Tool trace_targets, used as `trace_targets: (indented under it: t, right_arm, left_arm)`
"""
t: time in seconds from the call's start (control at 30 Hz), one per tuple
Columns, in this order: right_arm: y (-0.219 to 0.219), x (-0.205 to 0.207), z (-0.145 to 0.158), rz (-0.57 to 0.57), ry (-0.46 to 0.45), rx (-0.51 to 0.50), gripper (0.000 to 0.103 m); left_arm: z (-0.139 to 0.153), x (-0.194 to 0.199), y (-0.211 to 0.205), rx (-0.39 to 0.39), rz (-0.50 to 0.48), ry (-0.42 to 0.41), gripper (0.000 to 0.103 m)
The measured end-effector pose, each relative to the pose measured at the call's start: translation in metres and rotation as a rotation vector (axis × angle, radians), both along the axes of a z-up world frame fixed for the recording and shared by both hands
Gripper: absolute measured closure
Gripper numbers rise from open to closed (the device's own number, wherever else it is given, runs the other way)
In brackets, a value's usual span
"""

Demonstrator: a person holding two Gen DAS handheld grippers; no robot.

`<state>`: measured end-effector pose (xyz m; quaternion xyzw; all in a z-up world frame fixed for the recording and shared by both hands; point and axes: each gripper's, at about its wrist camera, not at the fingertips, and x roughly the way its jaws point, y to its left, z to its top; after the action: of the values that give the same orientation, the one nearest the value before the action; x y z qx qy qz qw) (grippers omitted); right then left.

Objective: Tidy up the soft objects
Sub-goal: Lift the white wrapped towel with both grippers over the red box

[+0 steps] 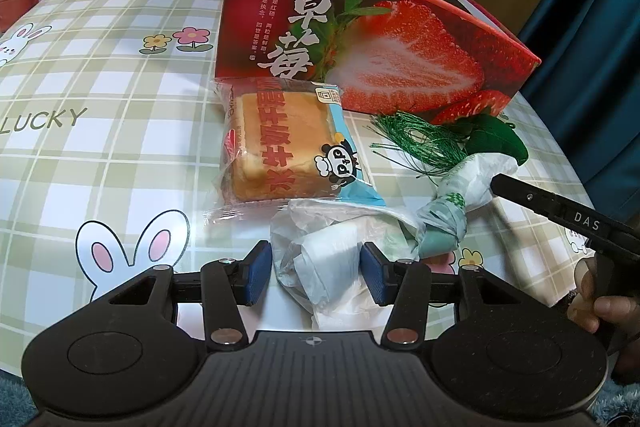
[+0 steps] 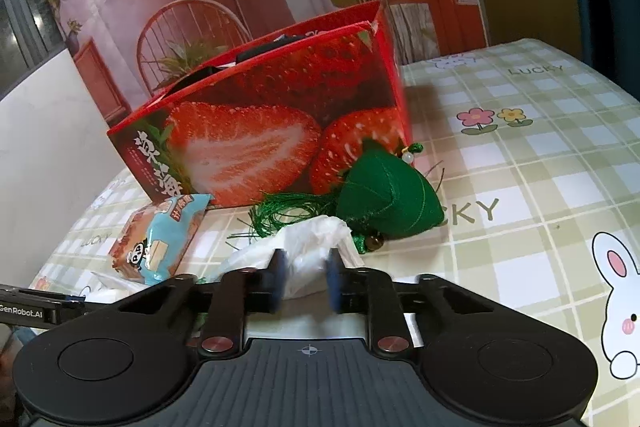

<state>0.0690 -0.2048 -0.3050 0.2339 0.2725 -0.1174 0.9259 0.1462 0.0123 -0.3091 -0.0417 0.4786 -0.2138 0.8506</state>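
Note:
A crumpled white plastic bag [image 1: 320, 259] lies on the checked tablecloth [image 1: 120, 107], twisted into a pale green knot [image 1: 444, 223] toward the right. My left gripper [image 1: 316, 271] has its blue pads against both sides of the bag's near bundle. My right gripper [image 2: 306, 279] is shut on the bag's other end [image 2: 308, 239]; one of its black fingers [image 1: 520, 193] shows in the left wrist view touching that end. A wrapped bread slice [image 1: 272, 143] lies just beyond the bag. A green stuffed sachet [image 2: 384, 199] with a tassel [image 2: 288, 211] rests against the box.
A tall red strawberry gift box [image 1: 360, 39] stands open-topped behind the objects, black items inside. A person's hand [image 1: 600, 311] holds the right gripper at the frame's right edge. Tablecloth stretches to the left [image 1: 100, 67] and right [image 2: 540, 167]. A printed backdrop hangs behind.

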Motion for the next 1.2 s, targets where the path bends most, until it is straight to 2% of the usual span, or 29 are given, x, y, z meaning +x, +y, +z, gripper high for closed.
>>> trace_targets:
  t: [0.17, 0.27, 0.43, 0.6, 0.73, 0.9, 1.03, 1.2]
  right_arm:
    - [0.002, -0.005, 0.009, 0.007, -0.040, 0.002, 0.090]
    - [0.004, -0.010, 0.020, 0.011, -0.078, -0.007, 0.091]
    - [0.008, -0.021, 0.041, 0.012, -0.158, -0.033, 0.092]
    - [0.010, -0.024, 0.062, 0.014, -0.216, -0.061, 0.092]
    - [0.008, -0.021, 0.080, 0.024, -0.250, -0.086, 0.092]
    - [-0.002, -0.002, 0.106, 0.034, -0.278, -0.123, 0.092]
    - [-0.013, 0.024, 0.125, 0.037, -0.277, -0.162, 0.092]
    - [-0.032, 0.060, 0.132, 0.031, -0.232, -0.209, 0.092]
  left_arm:
    - [0.008, -0.005, -0.006, 0.004, -0.033, -0.030, 0.067]
    - [0.023, -0.010, -0.001, -0.054, -0.042, -0.088, 0.074]
    - [0.051, -0.019, 0.013, -0.149, -0.010, -0.195, 0.076]
    - [0.074, -0.019, 0.020, -0.180, -0.001, -0.270, 0.077]
    - [0.099, -0.008, 0.017, -0.149, -0.027, -0.345, 0.077]
    - [0.133, 0.024, -0.002, -0.067, -0.073, -0.439, 0.077]
    - [0.149, 0.058, -0.026, -0.003, -0.095, -0.470, 0.077]
    - [0.149, 0.095, -0.056, 0.089, -0.119, -0.475, 0.077]
